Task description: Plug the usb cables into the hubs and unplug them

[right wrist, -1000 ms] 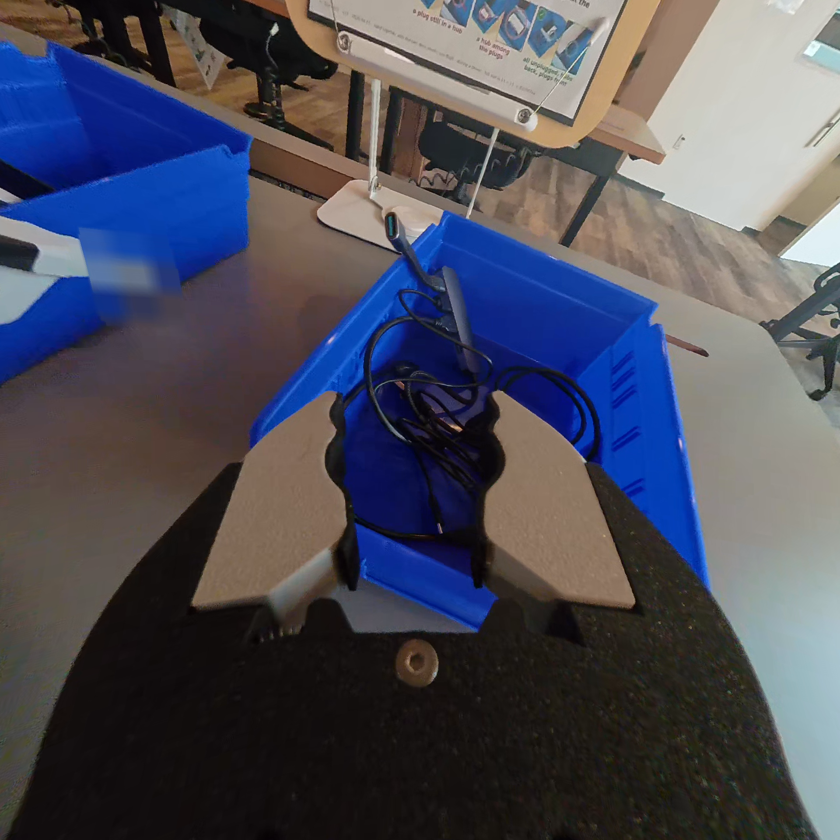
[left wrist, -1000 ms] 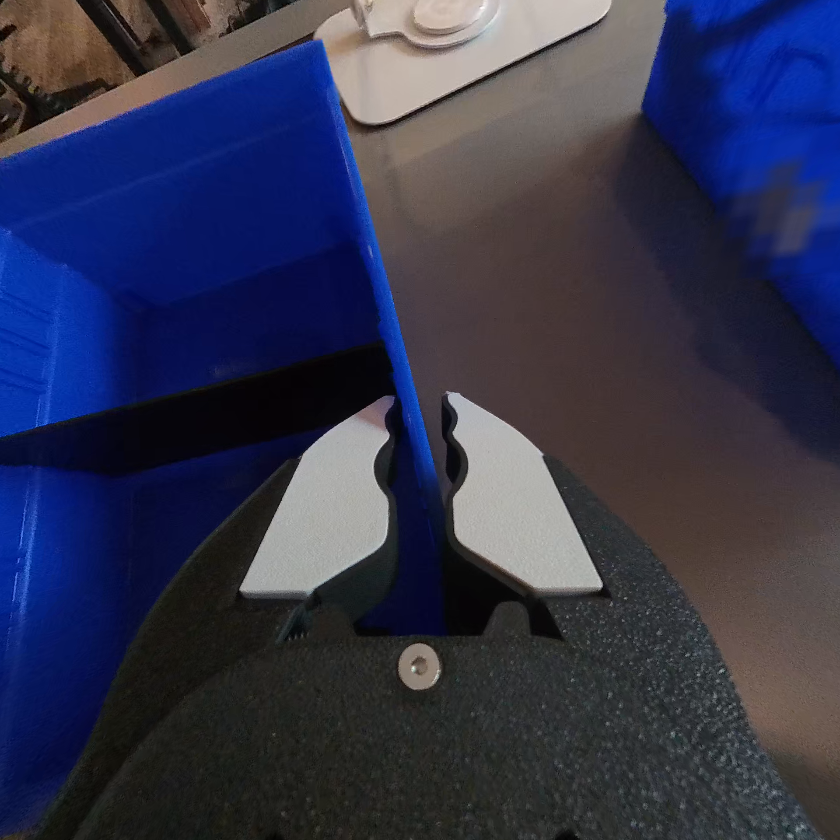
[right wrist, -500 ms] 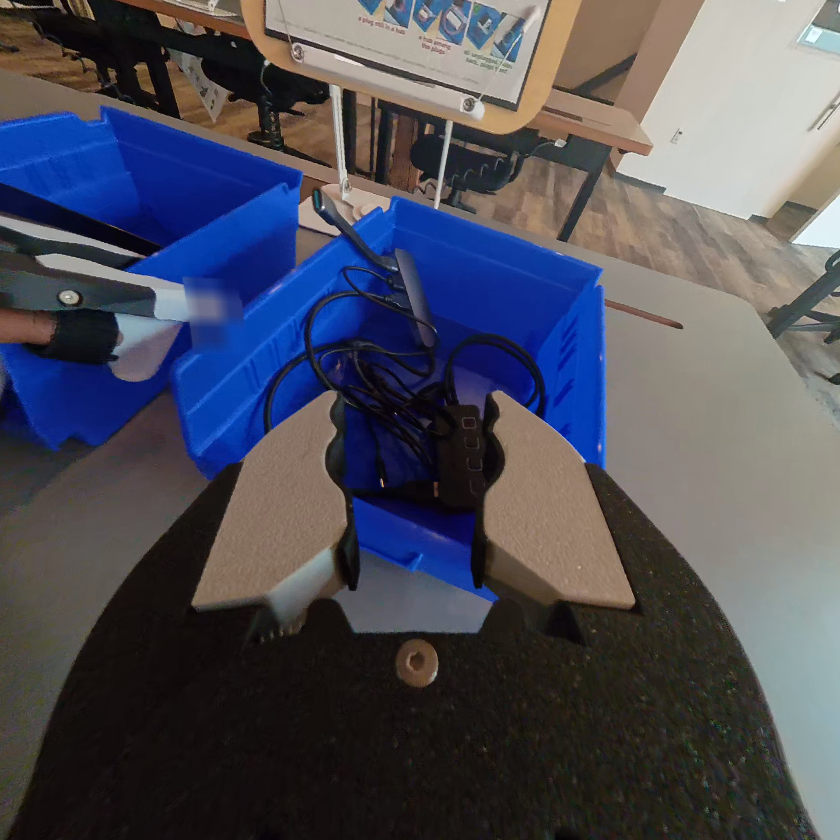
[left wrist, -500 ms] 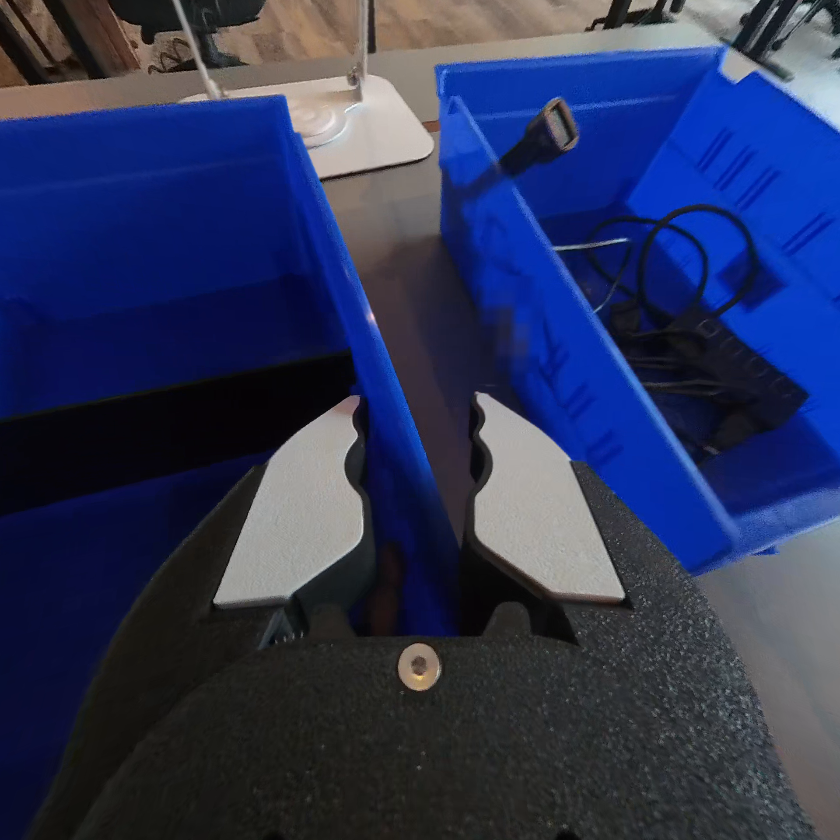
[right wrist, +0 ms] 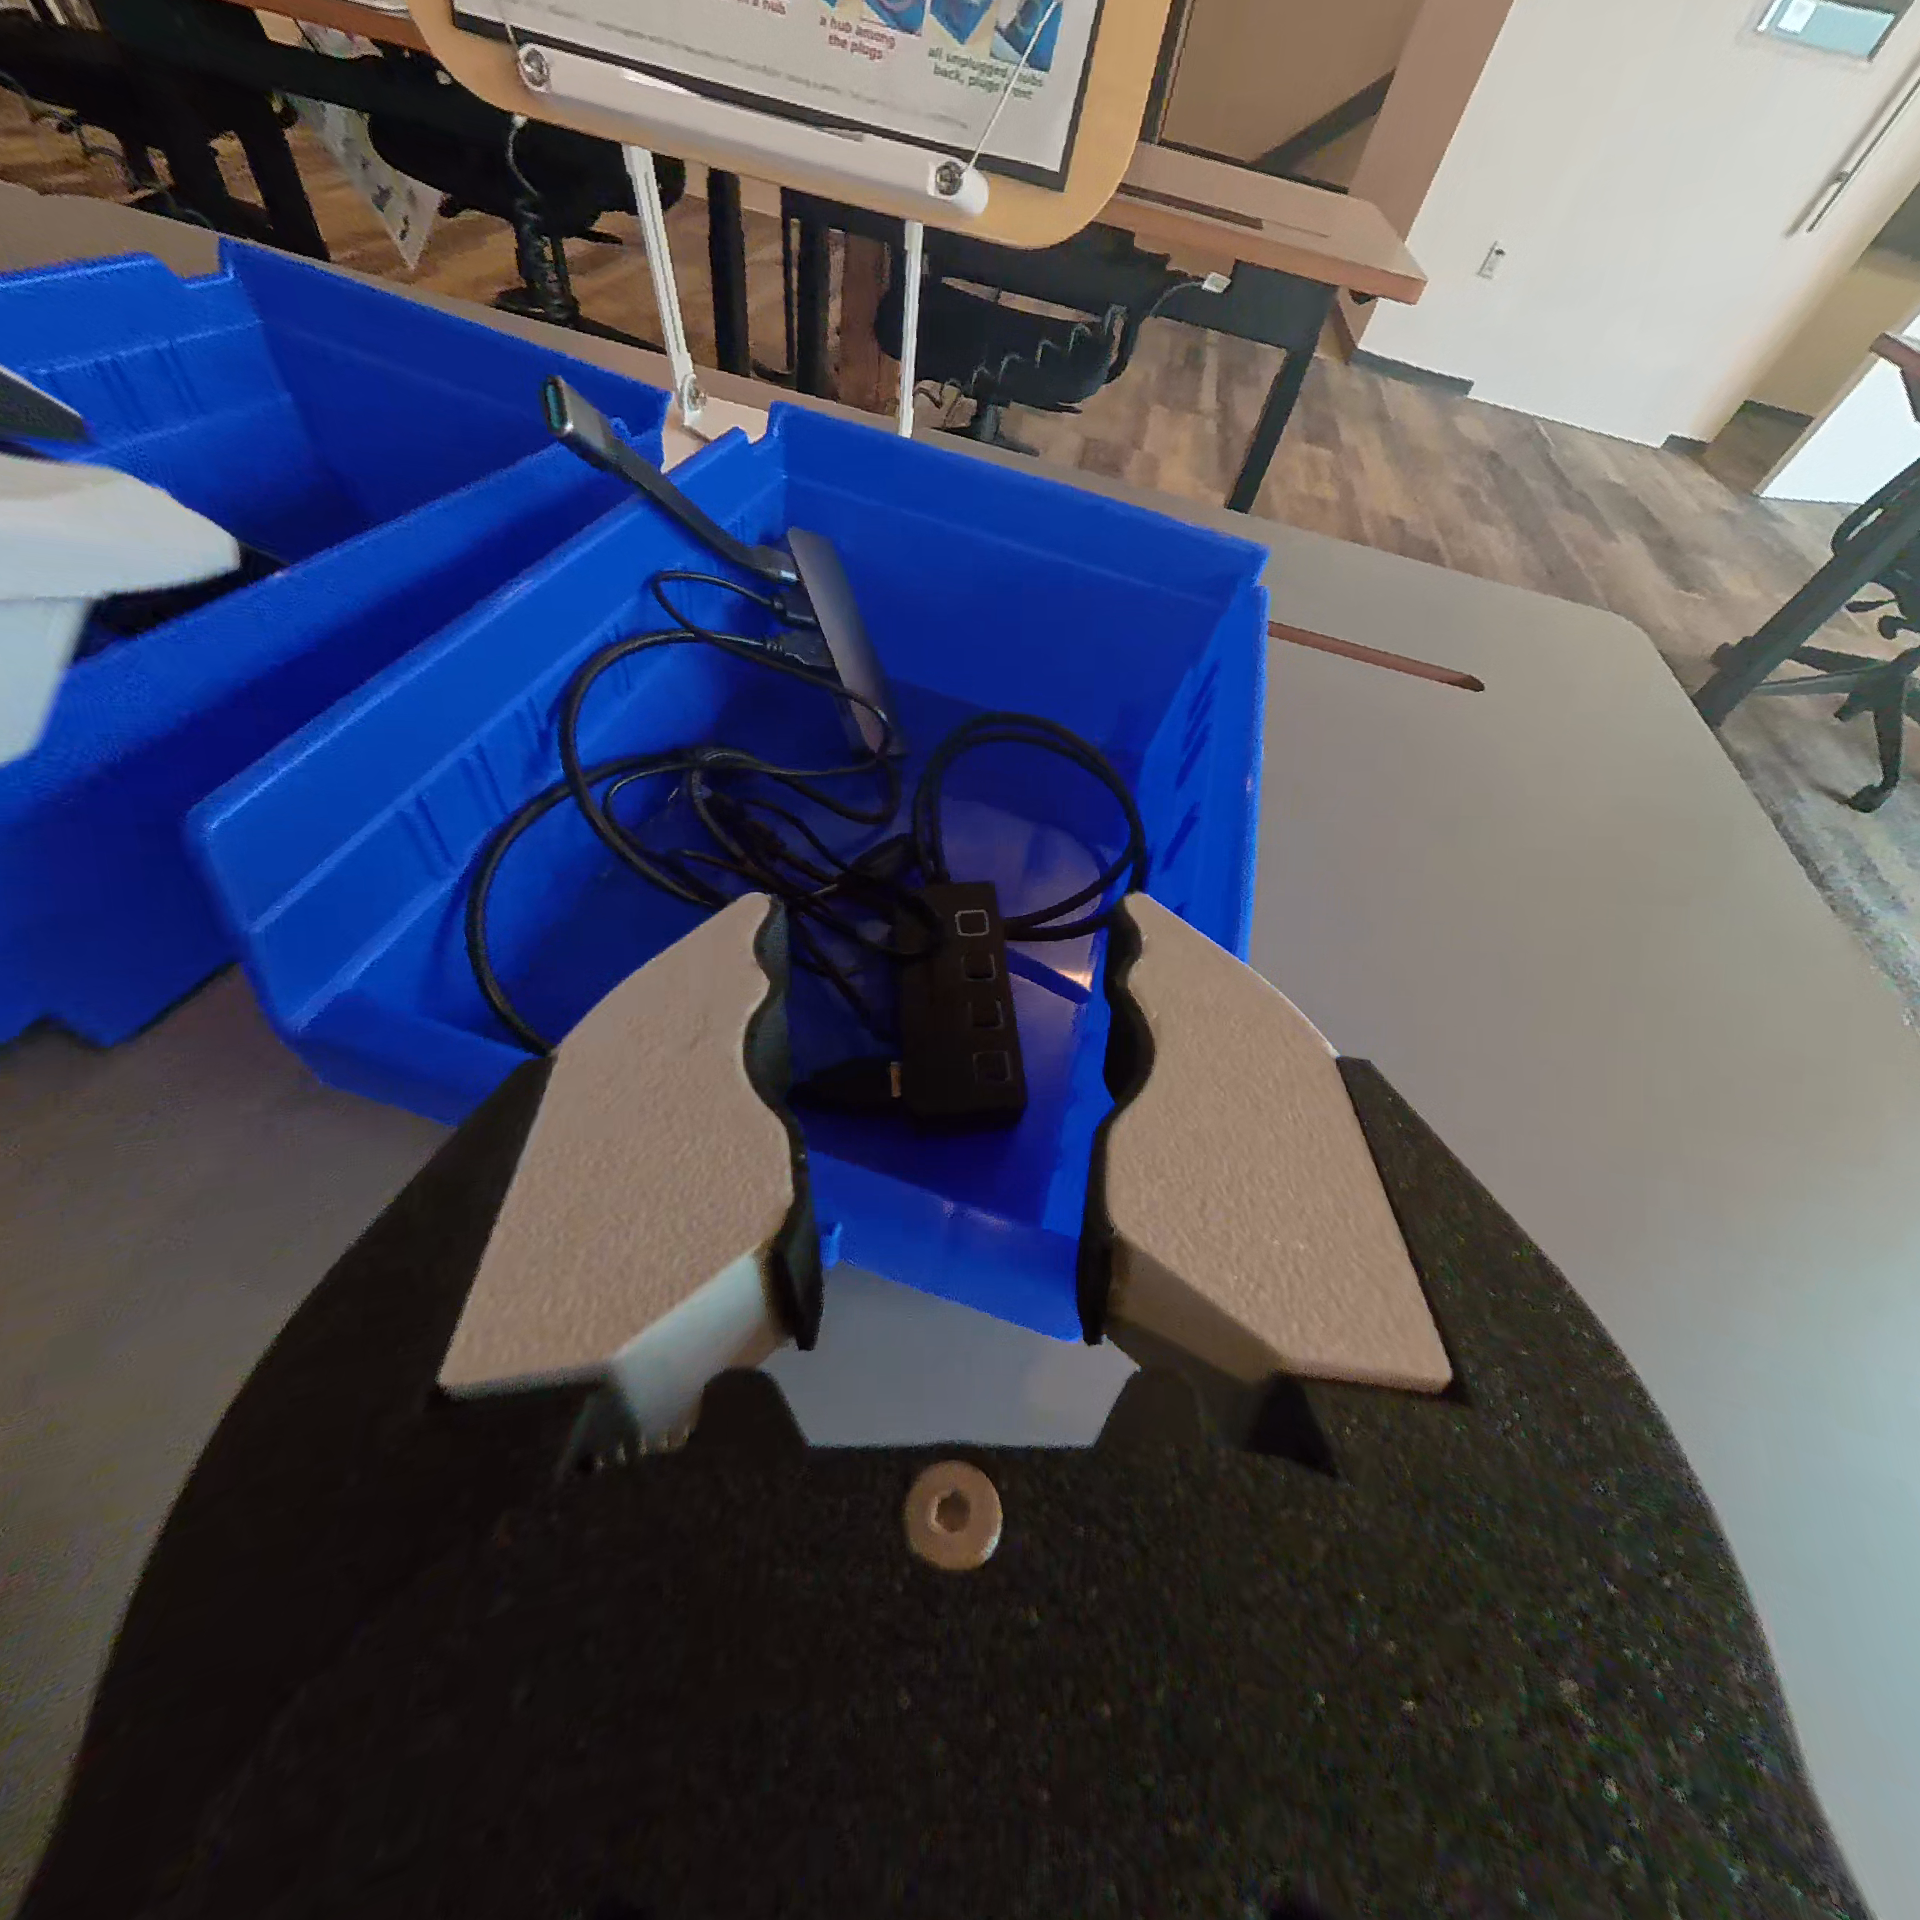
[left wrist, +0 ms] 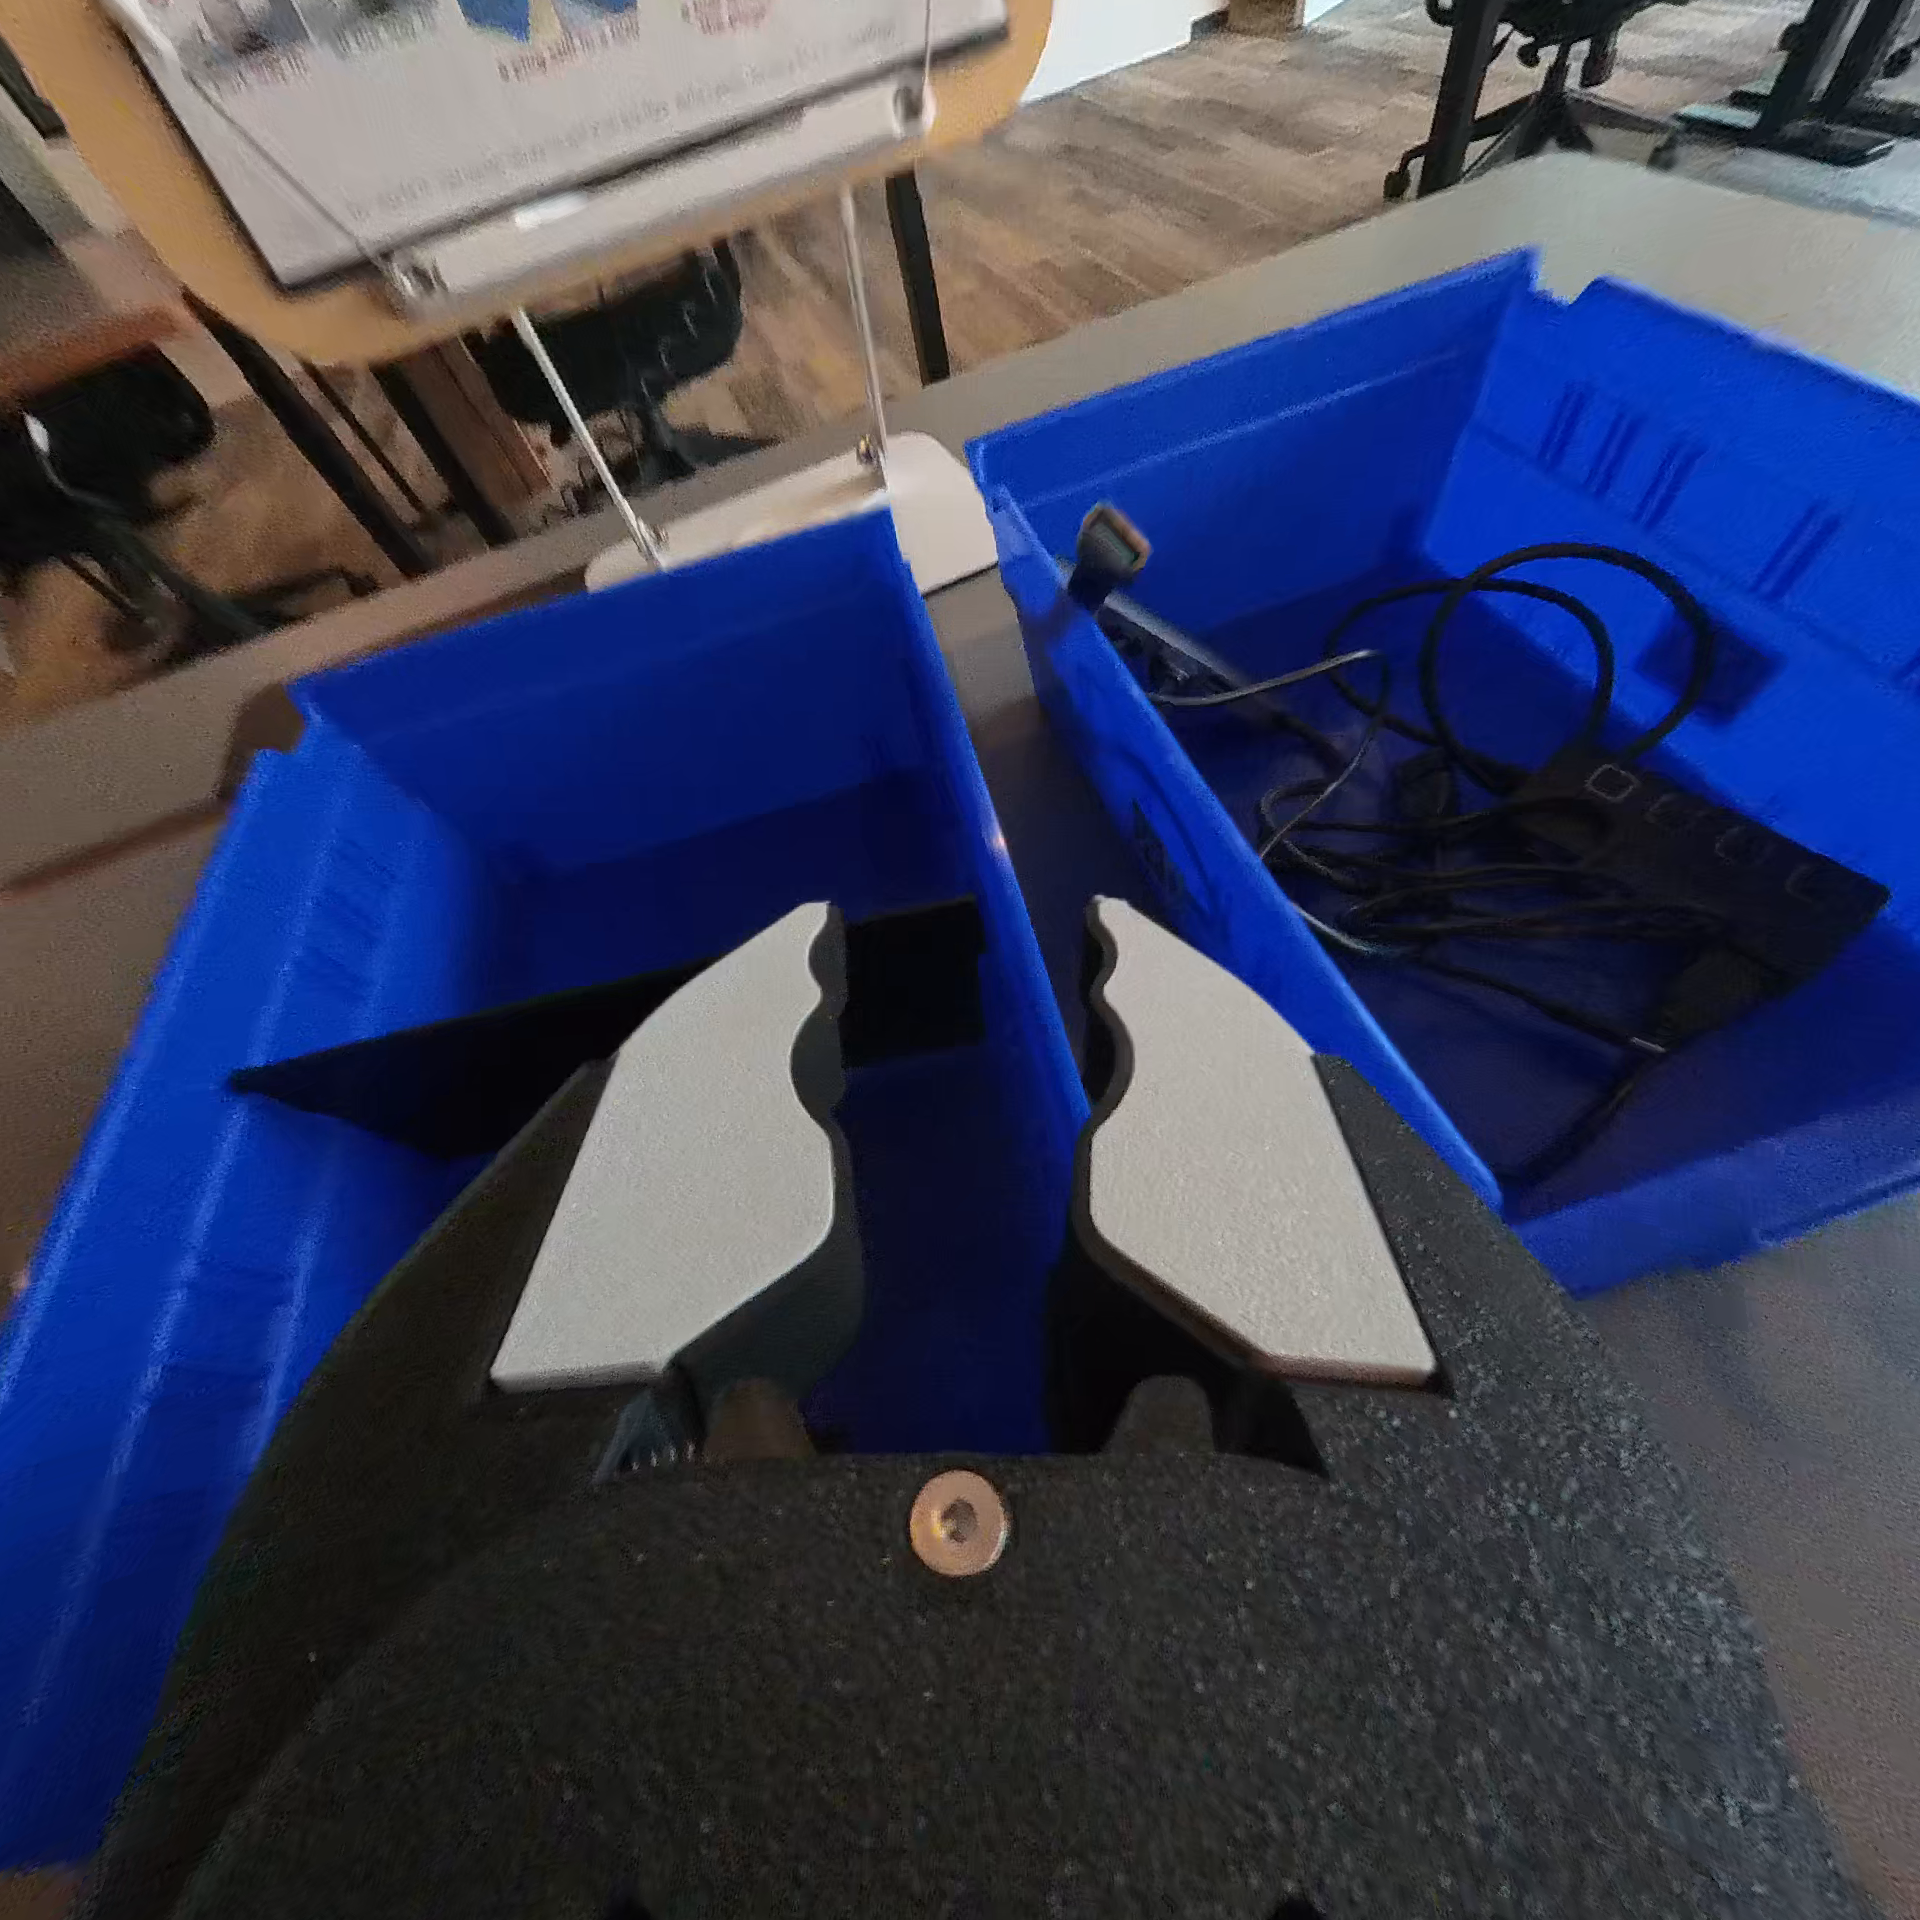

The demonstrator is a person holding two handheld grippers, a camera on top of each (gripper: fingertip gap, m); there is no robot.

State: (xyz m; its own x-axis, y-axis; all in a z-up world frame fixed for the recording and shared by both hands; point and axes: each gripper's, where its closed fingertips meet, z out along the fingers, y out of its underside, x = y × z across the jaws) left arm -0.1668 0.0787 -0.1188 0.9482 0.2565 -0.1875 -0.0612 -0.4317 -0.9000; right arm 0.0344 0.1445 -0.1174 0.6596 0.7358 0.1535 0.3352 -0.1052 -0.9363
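Two blue bins stand side by side on a grey table. The right bin point(right wrist: 1029, 582) holds a black USB hub point(right wrist: 961, 1008), a grey hub point(right wrist: 847, 644) leaning on its left wall with its plug point(right wrist: 566, 405) sticking up over the rim, and tangled black cables point(right wrist: 623, 810). My right gripper point(right wrist: 948, 914) is open and empty above that bin's near end, over the black hub. My left gripper point(left wrist: 961, 925) is open and straddles the right wall of the left bin point(left wrist: 582, 727) without pinching it. The right bin point(left wrist: 1247, 488), black hub point(left wrist: 1714, 862) and plug point(left wrist: 1112, 540) also show there.
A black divider point(left wrist: 499, 1049) crosses the left bin. A sign on a white stand point(right wrist: 686, 395) rises behind the bins. The left gripper shows at the left edge of the right wrist view point(right wrist: 83, 551). Bare table point(right wrist: 1507, 935) lies right of the right bin. Desks and chairs stand beyond.
The two bins now stand much closer together. My left gripper's jaws have opened wider around the left bin's wall. The black hub has come into view between my right fingers.
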